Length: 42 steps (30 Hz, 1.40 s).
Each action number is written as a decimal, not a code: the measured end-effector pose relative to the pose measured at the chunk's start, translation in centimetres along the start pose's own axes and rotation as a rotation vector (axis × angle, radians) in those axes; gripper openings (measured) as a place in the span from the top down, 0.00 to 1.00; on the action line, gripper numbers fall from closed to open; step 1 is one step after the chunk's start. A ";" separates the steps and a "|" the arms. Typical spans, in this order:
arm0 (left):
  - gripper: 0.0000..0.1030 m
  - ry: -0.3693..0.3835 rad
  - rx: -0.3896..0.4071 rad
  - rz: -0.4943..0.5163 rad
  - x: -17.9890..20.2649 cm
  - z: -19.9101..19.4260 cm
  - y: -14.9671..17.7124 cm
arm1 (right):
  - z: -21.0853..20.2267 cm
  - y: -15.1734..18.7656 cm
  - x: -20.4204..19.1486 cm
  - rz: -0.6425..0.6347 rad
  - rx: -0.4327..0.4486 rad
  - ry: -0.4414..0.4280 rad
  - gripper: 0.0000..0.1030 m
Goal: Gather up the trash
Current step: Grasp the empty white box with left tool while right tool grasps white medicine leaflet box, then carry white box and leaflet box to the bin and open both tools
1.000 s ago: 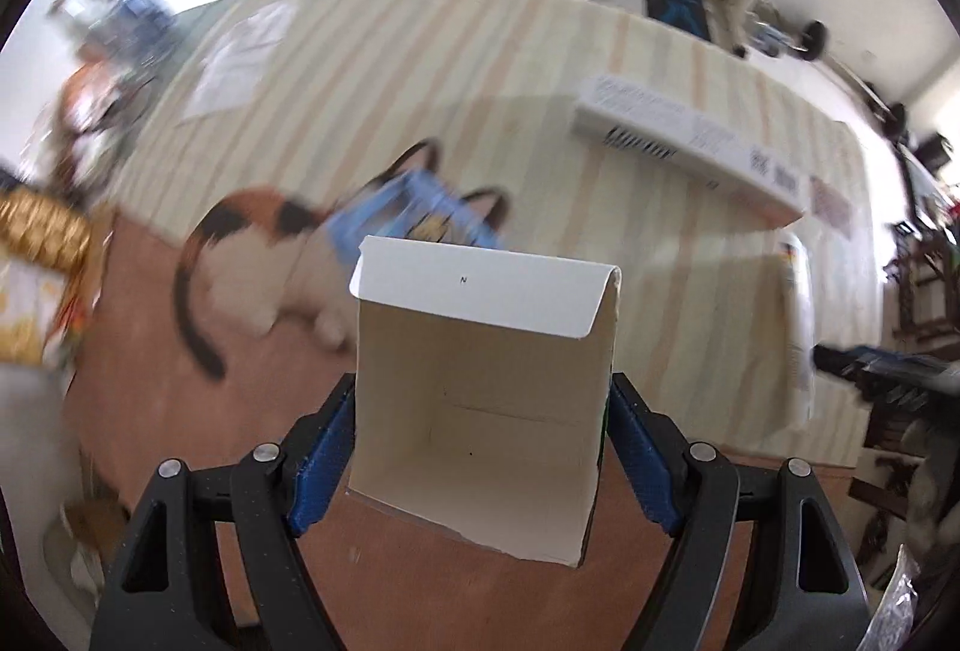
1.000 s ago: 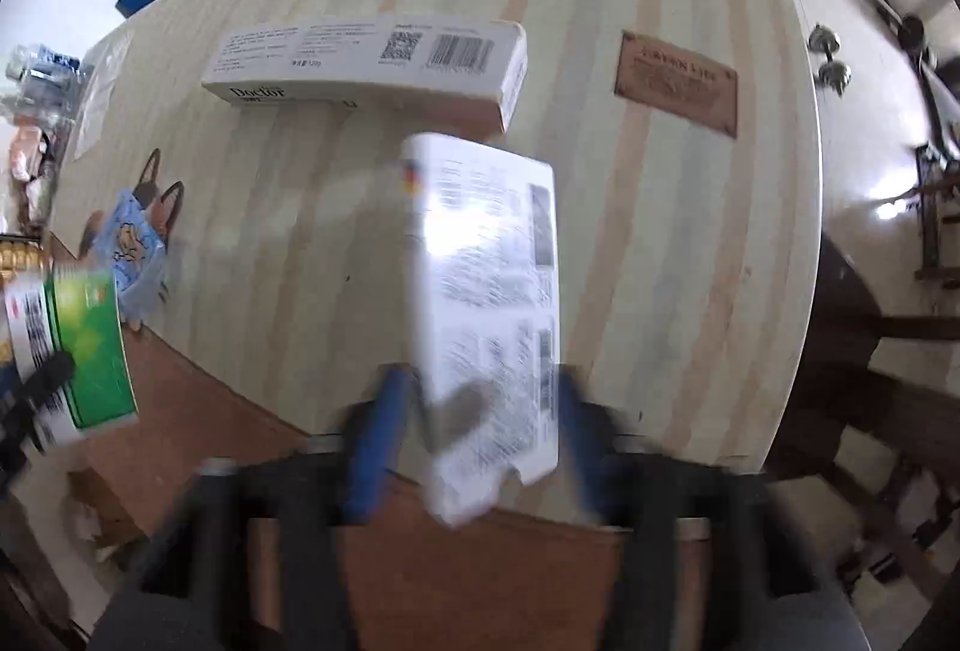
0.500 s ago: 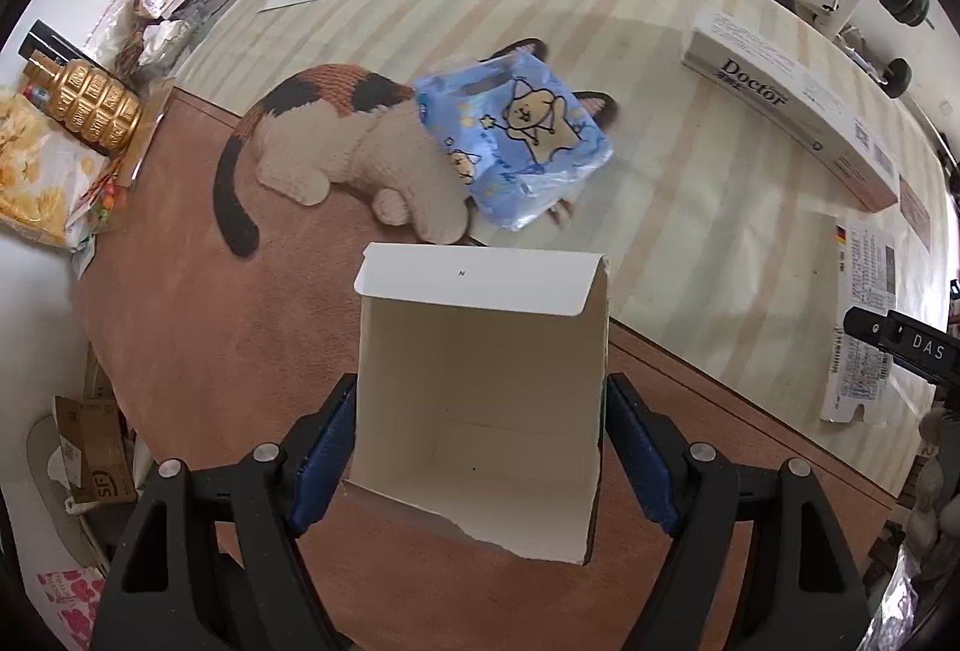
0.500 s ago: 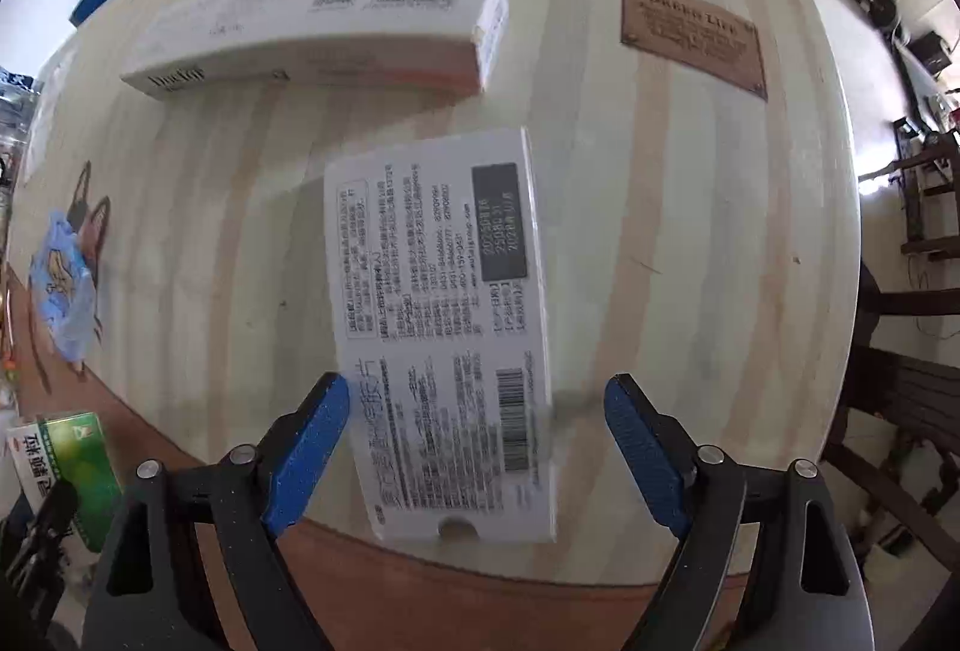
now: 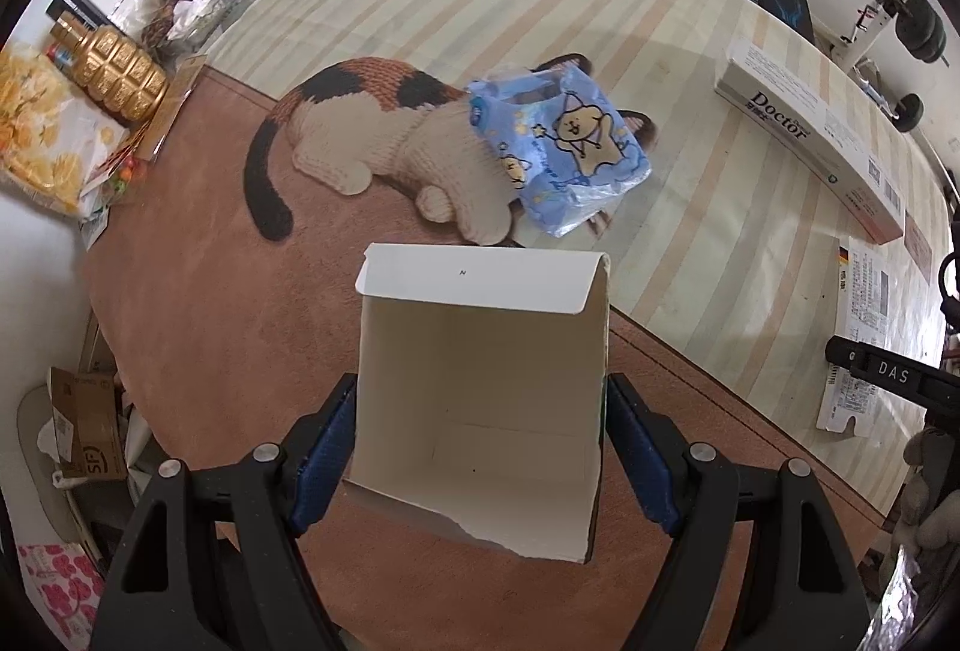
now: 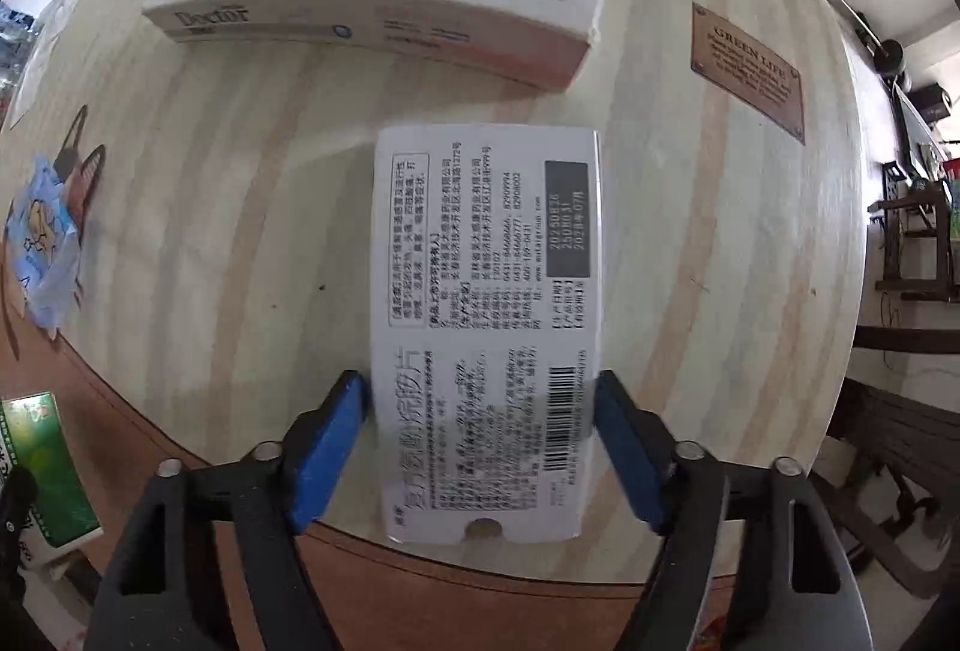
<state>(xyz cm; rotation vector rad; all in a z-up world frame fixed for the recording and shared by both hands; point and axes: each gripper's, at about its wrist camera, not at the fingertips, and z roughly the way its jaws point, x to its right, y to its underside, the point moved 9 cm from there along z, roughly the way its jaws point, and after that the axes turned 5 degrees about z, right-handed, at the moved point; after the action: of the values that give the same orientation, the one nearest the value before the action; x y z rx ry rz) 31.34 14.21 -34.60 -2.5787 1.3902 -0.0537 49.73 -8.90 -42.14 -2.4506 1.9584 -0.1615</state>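
My left gripper (image 5: 480, 447) is shut on an opened, torn cardboard box (image 5: 480, 399), white inside, held above the brown mat; its green outside shows in the right wrist view (image 6: 42, 477). My right gripper (image 6: 480, 441) has its blue pads against both sides of a flat white medicine box (image 6: 486, 315) printed with text and a barcode, lying on the striped table (image 6: 690, 291). That box also shows in the left wrist view (image 5: 858, 345). A blue cartoon-cat wrapper (image 5: 558, 153) lies on a knitted calico cat (image 5: 384, 135).
A long white "Doctor" box (image 6: 384, 3) lies beyond the medicine box, also in the left wrist view (image 5: 810, 135). A brown "Green Life" plaque (image 6: 750, 69) is on the table. Snacks, a gold bottle (image 5: 120, 75) and bottles crowd the far left edge. A brown mat (image 5: 198, 339) covers the near side.
My right gripper let the medicine box down flat on the table, opened, then closed in around it again. My left gripper, holding the torn box, swung to face the cat and wrapper.
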 end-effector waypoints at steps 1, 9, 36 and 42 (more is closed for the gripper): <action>0.25 -0.002 0.003 -0.004 -0.2 -0.1 0.1 | -0.4 0.1 -0.2 -0.003 0.004 -0.006 0.29; 0.25 -0.001 0.051 -0.058 -3.2 -2.9 2.1 | -5.2 3.8 -4.5 -0.043 0.073 -0.063 0.29; 0.25 0.072 0.051 -0.471 -25.1 -6.7 37.3 | -10.8 44.5 -22.8 -0.575 0.105 -0.228 0.29; 0.25 0.151 -0.114 -0.630 -27.7 3.6 45.4 | -0.8 52.8 -25.5 -0.682 -0.079 -0.211 0.29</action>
<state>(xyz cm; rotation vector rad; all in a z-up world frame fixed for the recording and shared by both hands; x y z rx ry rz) -20.81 13.61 -45.36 -3.0549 0.5762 -0.2760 -7.20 4.26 -46.77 -2.9331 1.0102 0.1757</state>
